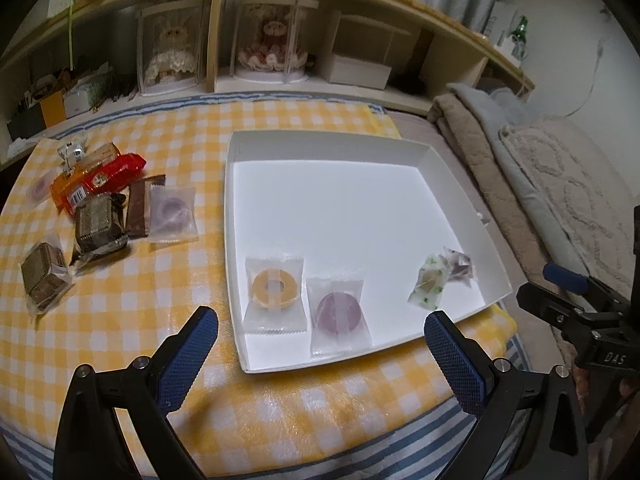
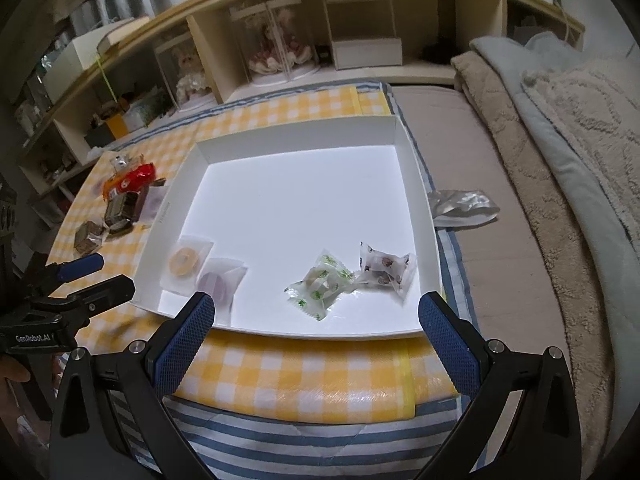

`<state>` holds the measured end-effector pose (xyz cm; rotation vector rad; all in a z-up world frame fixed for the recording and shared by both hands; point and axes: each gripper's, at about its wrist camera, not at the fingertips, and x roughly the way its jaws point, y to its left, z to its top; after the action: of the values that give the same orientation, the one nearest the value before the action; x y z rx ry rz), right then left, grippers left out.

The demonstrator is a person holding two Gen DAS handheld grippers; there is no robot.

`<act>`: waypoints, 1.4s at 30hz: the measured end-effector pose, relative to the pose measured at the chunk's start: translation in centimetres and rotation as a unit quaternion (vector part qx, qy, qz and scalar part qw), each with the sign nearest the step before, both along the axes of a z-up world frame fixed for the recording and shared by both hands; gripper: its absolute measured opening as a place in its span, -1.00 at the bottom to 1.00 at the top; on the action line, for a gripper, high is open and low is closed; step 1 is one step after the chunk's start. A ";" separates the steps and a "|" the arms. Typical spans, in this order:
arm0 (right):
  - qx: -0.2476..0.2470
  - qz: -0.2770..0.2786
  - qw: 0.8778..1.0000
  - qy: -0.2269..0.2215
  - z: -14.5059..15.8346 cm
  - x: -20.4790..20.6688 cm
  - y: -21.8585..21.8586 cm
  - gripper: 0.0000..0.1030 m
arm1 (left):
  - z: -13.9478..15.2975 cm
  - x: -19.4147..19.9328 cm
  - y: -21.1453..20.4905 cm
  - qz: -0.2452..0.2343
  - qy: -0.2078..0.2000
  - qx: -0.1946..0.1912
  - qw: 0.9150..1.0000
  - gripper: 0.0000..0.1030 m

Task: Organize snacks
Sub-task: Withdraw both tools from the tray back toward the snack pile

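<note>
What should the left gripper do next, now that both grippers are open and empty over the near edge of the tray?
Probably swing the left gripper left toward the pile and take the purple ring candy. It lies flat at the pile's near right edge, closest to the white tray, and matches the purple candy already inside. Four snacks are in; the pile remains.

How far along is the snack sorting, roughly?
Four wrapped snacks lie in the white cardboard tray: an orange ring sweet, a purple round sweet, a green-print candy and a brown-print candy. Both the left gripper and the right gripper are open and empty. The pile on the yellow checked cloth remains.
</note>
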<state>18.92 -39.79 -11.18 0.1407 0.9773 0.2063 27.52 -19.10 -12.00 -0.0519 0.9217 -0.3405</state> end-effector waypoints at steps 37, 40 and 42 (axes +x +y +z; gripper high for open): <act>0.044 -0.001 0.993 -0.106 10.9 0.5 10.9 1.00 | 13.3 -8.8 17.1 0.069 -0.120 -0.004 0.990 1.00; 0.049 0.011 0.993 -0.111 10.8 1.2 13.3 1.00 | 13.1 -8.6 19.0 0.102 -0.120 -0.004 0.988 1.00; 0.051 0.019 0.992 -0.110 10.6 1.8 14.6 1.00 | 12.7 -8.5 20.3 0.126 -0.117 0.000 0.985 1.00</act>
<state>20.67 -25.18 -0.61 0.1897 0.7513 0.2999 19.06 1.19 0.69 -0.1256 0.6732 -0.1089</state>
